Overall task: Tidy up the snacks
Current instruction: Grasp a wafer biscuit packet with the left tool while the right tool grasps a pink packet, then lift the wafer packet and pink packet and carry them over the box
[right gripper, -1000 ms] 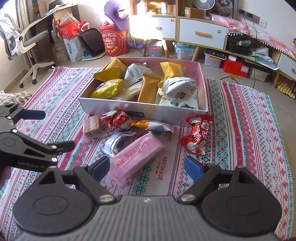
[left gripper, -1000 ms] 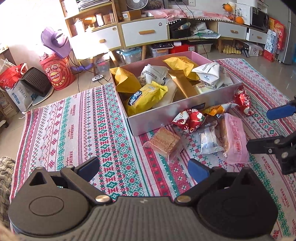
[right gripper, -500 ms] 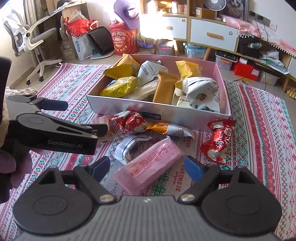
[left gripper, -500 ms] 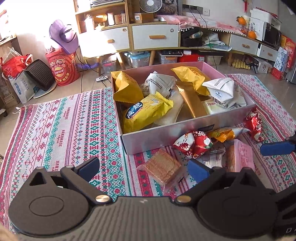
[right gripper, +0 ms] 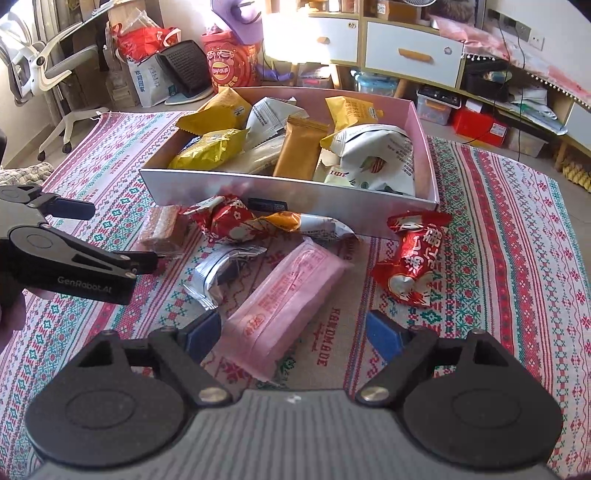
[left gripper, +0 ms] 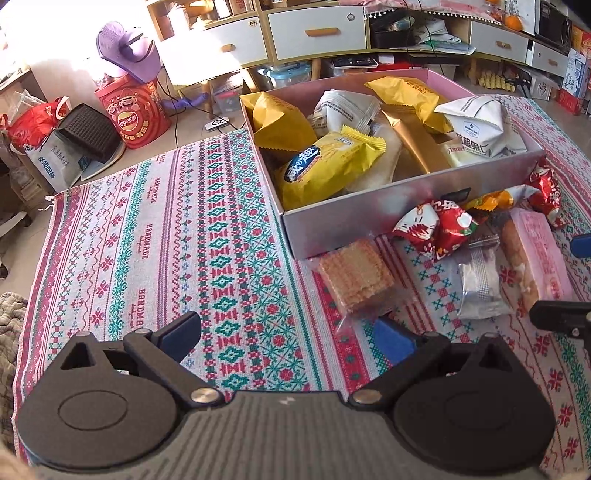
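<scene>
Working from the left edge of the striped woven rug [left gripper: 177, 229], you have a broad bare stretch of cloth ahead of your left gripper [left gripper: 288, 332], whose jaws stand wide apart and hold nothing. Just beyond its right fingertip lies the clear-wrapped tan wafer cracker pack [left gripper: 354, 273], close against the front wall of the pink open cardboard box [left gripper: 362, 221], near that box's front left corner. The box is crowded with yellow, white and gold snack bags.

Along the box's front wall, further right, sit the red-and-white wrapped candy pack [left gripper: 439, 227], the silver foil packet [left gripper: 480, 284] and the orange-and-white slim packet [right gripper: 306, 223], packed tightly with little room between them. Your right gripper [right gripper: 295, 336] is spread open and empty, with the long pink plastic-wrapped cake bar [right gripper: 284, 299] lying slantwise between its fingers, near end at the left fingertip. To its right, the second red wrapped candy pack [right gripper: 413, 262] lies apart near the box's front right corner, with open rug beyond it to the right edge.

Behind the rug you see tiled floor, white drawers [left gripper: 317, 33], a red snack bucket [left gripper: 135, 114] and a white office chair [right gripper: 48, 77].
</scene>
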Action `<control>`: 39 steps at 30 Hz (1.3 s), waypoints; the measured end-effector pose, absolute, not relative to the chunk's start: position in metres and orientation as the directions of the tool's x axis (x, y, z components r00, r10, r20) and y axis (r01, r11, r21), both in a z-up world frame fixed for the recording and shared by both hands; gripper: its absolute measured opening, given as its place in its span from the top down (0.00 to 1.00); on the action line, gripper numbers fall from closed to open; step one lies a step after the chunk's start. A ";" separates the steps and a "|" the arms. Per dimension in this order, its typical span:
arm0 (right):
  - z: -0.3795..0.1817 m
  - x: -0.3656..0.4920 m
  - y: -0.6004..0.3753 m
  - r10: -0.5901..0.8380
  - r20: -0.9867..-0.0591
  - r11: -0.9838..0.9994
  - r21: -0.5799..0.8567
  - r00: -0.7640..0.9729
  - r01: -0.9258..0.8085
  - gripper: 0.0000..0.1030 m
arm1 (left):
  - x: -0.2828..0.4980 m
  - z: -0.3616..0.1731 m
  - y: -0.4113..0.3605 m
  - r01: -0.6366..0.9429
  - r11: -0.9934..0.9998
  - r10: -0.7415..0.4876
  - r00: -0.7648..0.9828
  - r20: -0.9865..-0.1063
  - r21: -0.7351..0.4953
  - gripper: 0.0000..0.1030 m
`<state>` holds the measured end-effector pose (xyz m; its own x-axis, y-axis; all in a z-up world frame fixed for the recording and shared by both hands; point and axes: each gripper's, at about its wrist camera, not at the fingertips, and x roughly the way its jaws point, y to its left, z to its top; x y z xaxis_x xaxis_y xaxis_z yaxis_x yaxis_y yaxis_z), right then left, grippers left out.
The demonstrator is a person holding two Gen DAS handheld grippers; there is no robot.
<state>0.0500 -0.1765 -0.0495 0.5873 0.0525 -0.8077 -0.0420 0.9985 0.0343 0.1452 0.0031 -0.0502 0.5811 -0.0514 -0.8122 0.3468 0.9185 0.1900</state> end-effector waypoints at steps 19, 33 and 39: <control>-0.055 0.061 -0.179 0.060 -0.820 0.998 0.059 0.569 -0.020 0.45 | 0.152 -0.050 -0.012 0.402 0.913 -0.187 0.573 -0.798 0.075 0.23; -0.046 0.045 -0.185 0.105 -0.841 0.990 0.036 0.530 -0.139 0.72 | 0.135 -0.038 0.000 0.550 0.833 -0.253 0.467 -0.847 0.054 0.49; -0.044 0.042 -0.192 0.090 -0.871 0.982 -0.003 0.484 -0.187 0.71 | 0.115 -0.037 -0.001 0.655 0.748 -0.252 0.428 -0.868 0.106 0.48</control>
<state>0.0416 -0.1917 -0.0444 0.4838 0.0898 -0.8705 -0.1869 0.9824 -0.0026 0.1149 -0.0007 -0.0373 0.4280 -0.2515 -0.8681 0.6546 0.7485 0.1059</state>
